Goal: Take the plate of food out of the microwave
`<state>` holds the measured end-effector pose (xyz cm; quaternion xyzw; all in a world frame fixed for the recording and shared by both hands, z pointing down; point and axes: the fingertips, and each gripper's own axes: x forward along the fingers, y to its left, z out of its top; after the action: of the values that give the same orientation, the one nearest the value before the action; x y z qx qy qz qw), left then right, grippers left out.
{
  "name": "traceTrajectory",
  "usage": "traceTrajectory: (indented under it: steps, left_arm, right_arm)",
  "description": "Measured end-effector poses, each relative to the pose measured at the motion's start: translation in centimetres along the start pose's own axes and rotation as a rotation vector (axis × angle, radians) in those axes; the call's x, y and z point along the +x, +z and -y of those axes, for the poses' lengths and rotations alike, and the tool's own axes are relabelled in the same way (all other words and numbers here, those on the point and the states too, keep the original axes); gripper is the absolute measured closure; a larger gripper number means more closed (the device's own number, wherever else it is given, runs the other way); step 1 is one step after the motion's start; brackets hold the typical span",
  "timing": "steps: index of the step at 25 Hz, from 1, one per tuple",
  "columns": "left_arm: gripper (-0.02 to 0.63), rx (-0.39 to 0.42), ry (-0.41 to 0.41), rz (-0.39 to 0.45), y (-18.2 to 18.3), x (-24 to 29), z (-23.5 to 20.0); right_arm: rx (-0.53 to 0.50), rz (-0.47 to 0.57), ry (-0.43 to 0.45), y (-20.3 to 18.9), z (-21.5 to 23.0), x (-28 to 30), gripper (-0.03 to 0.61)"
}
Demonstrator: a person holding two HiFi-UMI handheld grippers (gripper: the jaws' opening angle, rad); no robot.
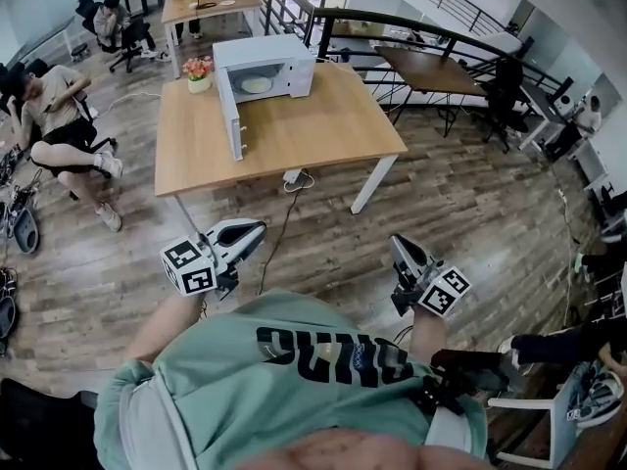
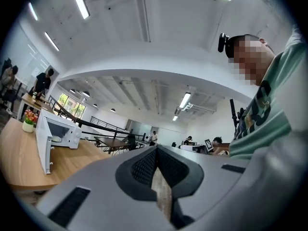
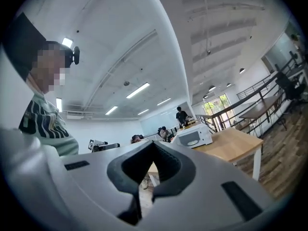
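While the pale round plate of food [image 1: 257, 84] sits inside the white microwave oven [image 1: 277, 59], nothing has touched it: this is the approach step, with the removal itself not yet begun. The oven stands at the far edge of the light wooden table [image 1: 323, 130], its white door [image 1: 233, 117] swung fully open towards the table's near edge, so the opening is clear. A small pot of pink and orange flowers [image 1: 198, 71] sits just beside the oven, on the far-left-corner side.

Both tools are well apart from the table, out over the plank floor. The left gripper [image 1: 255, 229] has its jaws pressed together on nothing, and the right gripper [image 1: 397, 244] is likewise closed and empty, both aimed level towards the table.

My read on the next move: close the distance to the table's near edge, spread at least one pair of jaws, then reach past the door and take the plate by its rim, keeping it flat.
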<state>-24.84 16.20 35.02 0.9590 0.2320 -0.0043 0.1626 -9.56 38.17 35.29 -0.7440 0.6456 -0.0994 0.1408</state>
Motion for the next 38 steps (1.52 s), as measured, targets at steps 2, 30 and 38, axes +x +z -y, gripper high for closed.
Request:
traceTrajectory:
  steps: [2, 30, 38]
  left_arm:
    - [0.611, 0.002, 0.036, 0.013, 0.4, 2.5, -0.3]
    - [0.611, -0.102, -0.002, 0.033, 4.6, 10.5, -23.6]
    - [0.611, -0.078, -0.039, 0.044, 8.6, 6.7, -34.3]
  right_arm:
    - [-0.003, 0.000, 0.043, 1.1, 2.7, 0.1, 0.572]
    - [0.024, -0.072, 0.009, 2.2, 16.6, 18.5, 0.572]
    - [0.020, -0.105, 0.010, 2.2, 16.0, 32.6, 0.572]
